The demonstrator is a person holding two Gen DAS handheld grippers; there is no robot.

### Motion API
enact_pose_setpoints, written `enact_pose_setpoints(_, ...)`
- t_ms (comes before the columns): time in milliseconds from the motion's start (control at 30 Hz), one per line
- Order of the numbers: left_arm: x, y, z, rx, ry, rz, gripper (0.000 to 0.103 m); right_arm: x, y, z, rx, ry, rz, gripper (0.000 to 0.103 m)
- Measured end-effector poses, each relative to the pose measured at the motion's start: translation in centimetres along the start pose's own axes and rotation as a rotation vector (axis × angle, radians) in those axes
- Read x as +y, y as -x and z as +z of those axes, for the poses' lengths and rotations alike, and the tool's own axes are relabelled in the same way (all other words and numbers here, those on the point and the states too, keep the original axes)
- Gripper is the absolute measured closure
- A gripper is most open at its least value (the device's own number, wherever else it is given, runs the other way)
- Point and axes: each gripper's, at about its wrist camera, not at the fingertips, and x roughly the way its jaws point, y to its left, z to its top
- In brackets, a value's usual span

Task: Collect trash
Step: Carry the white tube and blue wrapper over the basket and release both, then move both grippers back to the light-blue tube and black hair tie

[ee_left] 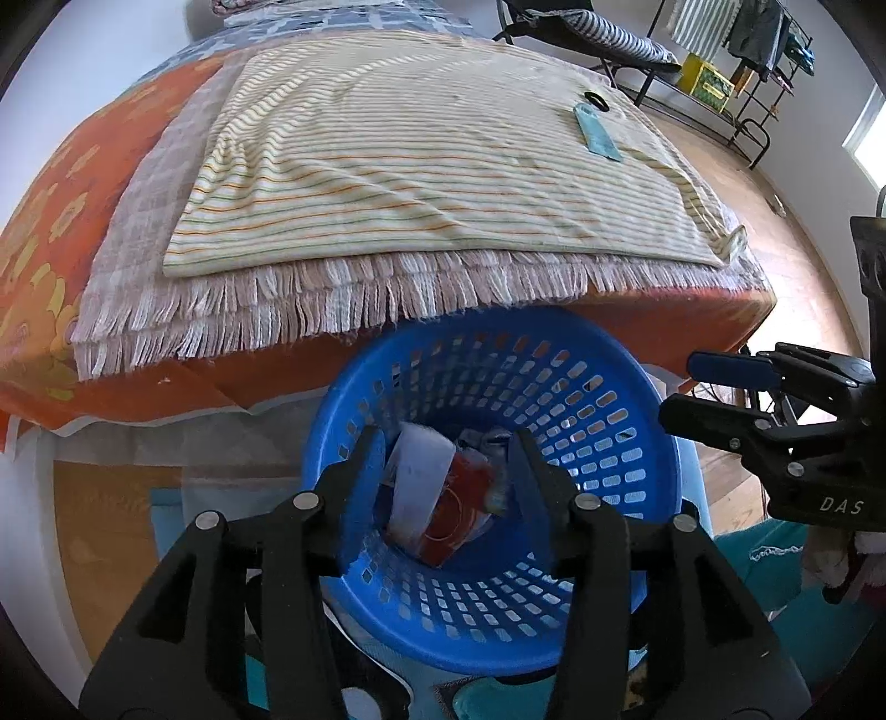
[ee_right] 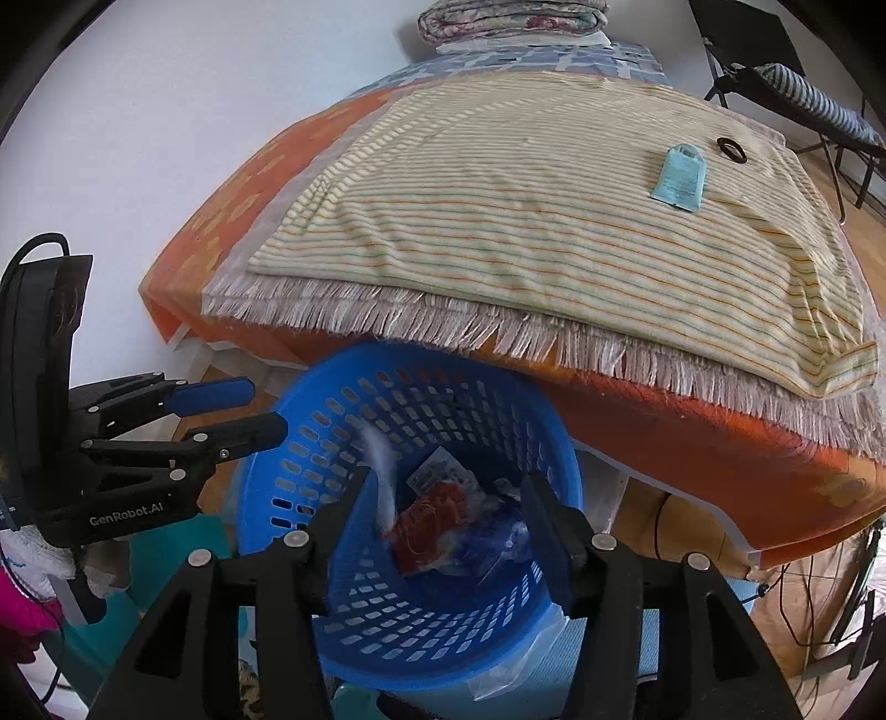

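Observation:
A blue perforated basket (ee_left: 626, 471) (ee_right: 310, 443) stands below the bed's near edge. Wrappers lie in it: a red and white packet (ee_left: 443, 509) (ee_right: 426, 526) and a blurred white piece (ee_right: 382, 471) that looks airborne. My left gripper (ee_left: 448, 459) is open and empty, above the basket mouth; it also shows in the right wrist view (ee_right: 260, 410). My right gripper (ee_right: 448, 493) is open and empty over the basket; it also shows in the left wrist view (ee_left: 681, 387). A light blue sachet (ee_left: 598, 133) (ee_right: 678, 177) lies on the striped blanket (ee_left: 415, 155) by a black ring (ee_left: 597, 101) (ee_right: 731, 148).
The bed has an orange sheet (ee_left: 50, 232) and a fringed cloth (ee_right: 443, 327). Folded bedding (ee_right: 509, 19) sits at the head. A chair (ee_left: 598, 33) and a clothes rack (ee_left: 764, 50) stand on the wooden floor (ee_left: 775, 183) to the right. A wall (ee_right: 166, 138) is on the left.

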Motion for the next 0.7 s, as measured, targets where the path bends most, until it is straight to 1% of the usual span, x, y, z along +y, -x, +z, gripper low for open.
enact_pose_setpoints(200,0.0,0.0,0.1,-0.001,-0.001,-0.001,0.055,-0.2,0.1,0.0,-0.003,-0.003,-0.007,0.041)
enact_pose_setpoints(500,-0.4,0.1,0.4,-0.014,-0.005,0.002,0.055,-1.0,0.8,0.1,-0.029,-0.027,-0.026,0.026)
enact_pose_setpoints(700,-0.8,0.2,0.9,-0.023,-0.011,0.002,0.055,-1.8,1.0,0.5,-0.043,-0.052,-0.043,0.025)
